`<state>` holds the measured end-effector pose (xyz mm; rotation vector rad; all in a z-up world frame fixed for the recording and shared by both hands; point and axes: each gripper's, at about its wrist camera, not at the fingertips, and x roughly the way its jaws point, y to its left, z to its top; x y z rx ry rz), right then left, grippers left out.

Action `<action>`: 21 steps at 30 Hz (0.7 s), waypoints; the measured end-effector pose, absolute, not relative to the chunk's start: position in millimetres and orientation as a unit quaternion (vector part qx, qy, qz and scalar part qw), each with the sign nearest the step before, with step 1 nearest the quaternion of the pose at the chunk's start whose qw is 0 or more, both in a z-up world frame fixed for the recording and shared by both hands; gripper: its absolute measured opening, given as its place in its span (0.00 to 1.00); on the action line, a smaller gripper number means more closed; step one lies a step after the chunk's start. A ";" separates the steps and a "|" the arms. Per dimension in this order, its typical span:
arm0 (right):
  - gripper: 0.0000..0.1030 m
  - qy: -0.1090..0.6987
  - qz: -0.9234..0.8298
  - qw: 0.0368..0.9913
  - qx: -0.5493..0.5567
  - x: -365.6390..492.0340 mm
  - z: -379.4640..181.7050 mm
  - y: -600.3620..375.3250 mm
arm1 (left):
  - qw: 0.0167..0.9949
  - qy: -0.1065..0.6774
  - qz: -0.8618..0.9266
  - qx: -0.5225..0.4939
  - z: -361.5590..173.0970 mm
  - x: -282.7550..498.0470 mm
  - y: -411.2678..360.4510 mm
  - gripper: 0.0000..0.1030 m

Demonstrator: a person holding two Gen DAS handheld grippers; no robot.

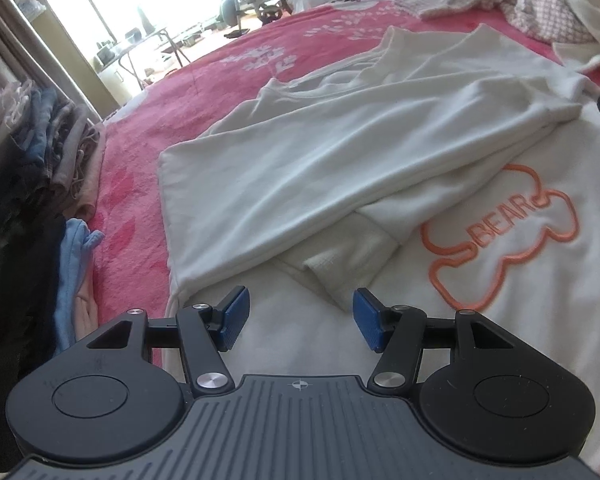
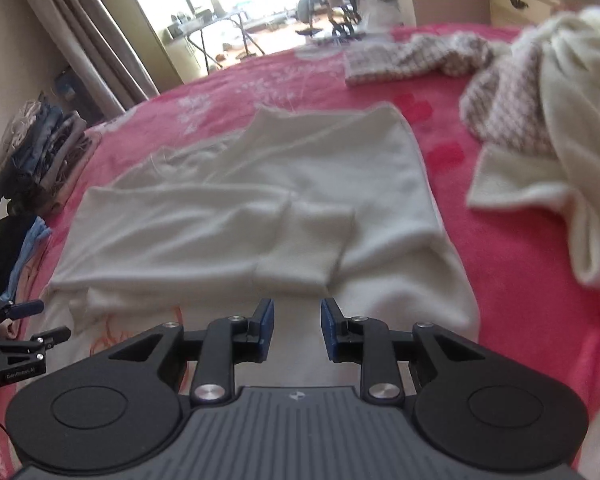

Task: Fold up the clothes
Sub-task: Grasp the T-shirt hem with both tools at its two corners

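From the left wrist, the left gripper [image 1: 298, 320] hung over the near hem of a white sweatshirt [image 1: 340, 152] spread on the pink bedspread [image 1: 228, 76], its blue pads apart and holding nothing. One sleeve [image 1: 352, 264] lay folded across the body, its cuff close to the pads, beside an orange "BEAR" outline [image 1: 504, 236]. A stack of folded clothes [image 1: 48, 152] stood at the bed's left edge.

From the right wrist, the right gripper [image 2: 297, 328] also stood parted and empty over the garment's near edge, both sleeves drawn across the front. A loose heap of clothes [image 2: 540, 128] waited at right. The fold looked partway done; next would likely come pinching the hem with both grippers and carrying it toward the collar.
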<state>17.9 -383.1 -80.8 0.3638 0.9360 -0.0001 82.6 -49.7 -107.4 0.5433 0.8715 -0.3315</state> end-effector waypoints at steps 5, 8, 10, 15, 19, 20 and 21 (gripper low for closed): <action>0.28 0.468 0.012 0.864 0.187 -7.9 -87.7 -383.3 | 0.851 0.429 -0.164 0.255 -101.2 59.4 -40.4 0.56; 0.28 0.485 0.026 0.853 0.192 -25.0 -90.9 -380.9 | 0.839 0.462 -0.188 0.218 -97.5 34.2 -11.0 0.57; 0.28 0.493 0.035 0.847 0.195 -39.5 -90.4 -381.9 | 0.827 0.492 -0.202 0.181 -96.6 18.0 16.6 0.58; 0.38 0.515 0.053 0.829 0.214 -73.4 -89.9 -394.6 | 0.799 0.557 -0.203 0.103 -97.0 -13.1 86.2 0.58; 0.46 0.531 0.028 0.809 0.250 -99.2 -93.7 -418.6 | 0.794 0.569 -0.205 0.062 -105.9 -19.1 102.1 0.58; 0.48 0.532 0.016 0.803 0.269 -104.5 -96.3 -426.9 | 0.792 0.572 -0.206 0.052 -108.1 -20.6 106.0 0.58; 0.48 0.531 0.005 0.796 0.290 -109.3 -100.1 -435.7 | 0.791 0.575 -0.206 0.042 -110.4 -22.1 110.0 0.58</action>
